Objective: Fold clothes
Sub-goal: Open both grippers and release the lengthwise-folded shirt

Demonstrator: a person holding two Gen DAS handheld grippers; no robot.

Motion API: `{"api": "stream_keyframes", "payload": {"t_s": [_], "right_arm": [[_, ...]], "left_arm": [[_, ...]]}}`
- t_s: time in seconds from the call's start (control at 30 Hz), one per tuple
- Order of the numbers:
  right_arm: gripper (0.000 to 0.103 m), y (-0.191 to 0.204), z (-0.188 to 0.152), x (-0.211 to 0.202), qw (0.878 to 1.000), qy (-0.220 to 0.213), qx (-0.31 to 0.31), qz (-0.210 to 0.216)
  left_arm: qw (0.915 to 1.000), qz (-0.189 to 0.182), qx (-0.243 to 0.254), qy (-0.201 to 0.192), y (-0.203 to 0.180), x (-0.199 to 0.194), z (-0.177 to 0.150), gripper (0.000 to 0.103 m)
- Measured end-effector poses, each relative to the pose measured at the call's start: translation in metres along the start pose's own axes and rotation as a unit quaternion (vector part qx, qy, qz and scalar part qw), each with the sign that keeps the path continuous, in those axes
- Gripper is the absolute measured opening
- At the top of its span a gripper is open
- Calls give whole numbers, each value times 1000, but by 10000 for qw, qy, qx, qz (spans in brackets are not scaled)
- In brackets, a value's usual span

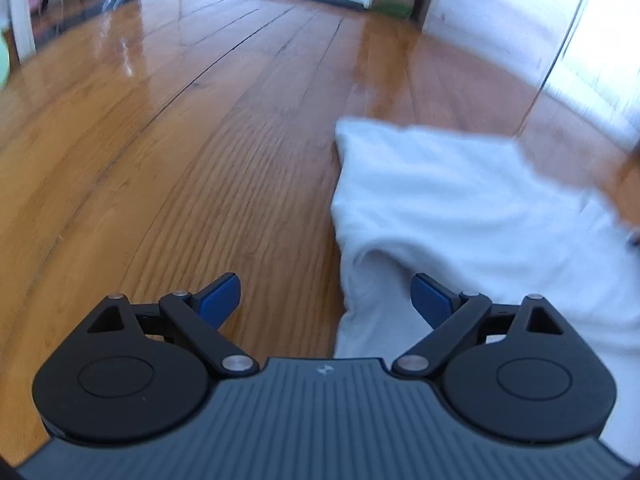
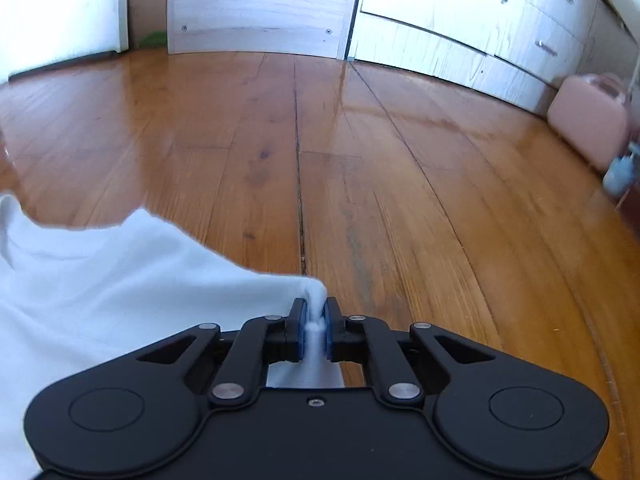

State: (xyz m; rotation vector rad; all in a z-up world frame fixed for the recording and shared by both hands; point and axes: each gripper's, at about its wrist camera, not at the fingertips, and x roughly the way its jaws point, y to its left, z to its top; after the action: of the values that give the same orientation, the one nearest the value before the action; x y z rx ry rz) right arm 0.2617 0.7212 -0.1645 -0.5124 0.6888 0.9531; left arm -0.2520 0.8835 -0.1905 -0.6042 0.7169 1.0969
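Nearby, a pink case [image 2: 588, 120] sits against white drawers [image 2: 500, 32] on bare floor [image 2: 280, 140]

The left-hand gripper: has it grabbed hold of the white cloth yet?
No: the left gripper stands wide open above the white cloth, and neither of its blue pads presses on the fabric.

From my left wrist view, the white cloth garment [image 1: 460, 216] lies on the glossy wooden plank floor [image 1: 200, 140], filling the right half of the frame. In my right wrist view it spreads lower left, a pink rounded case [image 2: 588, 120] by the pale wooden drawer unit [image 2: 480, 12] at the right edge.
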Motion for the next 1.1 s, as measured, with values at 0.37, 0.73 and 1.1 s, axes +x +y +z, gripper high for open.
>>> {"api": "stream_keyframes", "payload": {"t_s": [0.37,0.73,1.1], "right_arm": [[63,-19,-10,-81,9979,132,601,182],[63,-69,-185,-184,9457,1013,2247,2117],[64,-36,-272,-249,9436,1485,1609,2482]], "left_arm": [[9971,745,-108,117,10,-35,7,96],[9936,152,393,1044,5,-89,-54,96],[9819,-834,314,1670,47,-147,-140,103]]}}
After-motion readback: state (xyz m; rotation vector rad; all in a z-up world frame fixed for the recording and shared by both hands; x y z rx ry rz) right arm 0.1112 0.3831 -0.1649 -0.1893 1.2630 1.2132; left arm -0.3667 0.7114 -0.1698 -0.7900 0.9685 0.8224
